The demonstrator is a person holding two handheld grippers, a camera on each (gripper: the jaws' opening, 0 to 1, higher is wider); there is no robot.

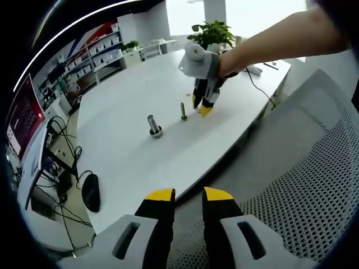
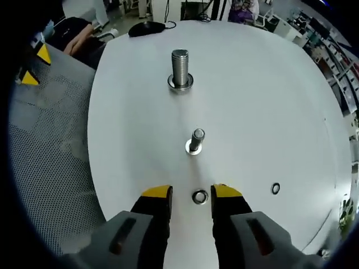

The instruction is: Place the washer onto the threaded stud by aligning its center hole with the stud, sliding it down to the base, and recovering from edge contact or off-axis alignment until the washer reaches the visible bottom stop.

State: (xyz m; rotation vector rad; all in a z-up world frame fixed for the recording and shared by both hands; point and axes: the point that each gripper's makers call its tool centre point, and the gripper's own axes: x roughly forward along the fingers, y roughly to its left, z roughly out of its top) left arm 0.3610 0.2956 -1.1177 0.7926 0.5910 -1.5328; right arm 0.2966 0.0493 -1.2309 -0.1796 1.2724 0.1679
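Your right gripper (image 2: 192, 193) is down at the table (image 2: 263, 95), jaws parted narrowly with a washer (image 2: 199, 196) lying flat on the surface between the yellow tips. You cannot tell whether the tips touch it. Ahead of it along the jaw line stands the small stud (image 2: 196, 140), upright, with a ring already at its base. Further on is the large stud (image 2: 180, 68), also upright with a washer round its foot. A second loose washer (image 2: 275, 189) lies off to the right of your jaws, well apart from both studs.

Your left gripper (image 1: 189, 196) hangs back over a mesh chair (image 1: 303, 185) at the table edge (image 1: 129, 168), jaws open by a narrow gap and holding nothing. From there you see your right gripper (image 1: 204, 106) with its tips on the table just beside the small stud (image 1: 183, 111), your hand (image 1: 227, 64) and forearm reaching in from the right. The large stud (image 1: 153, 125) stands nearer to you. A mouse (image 1: 91, 191) sits on a lower desk to the left, and a potted plant (image 1: 213, 33) at the far end.
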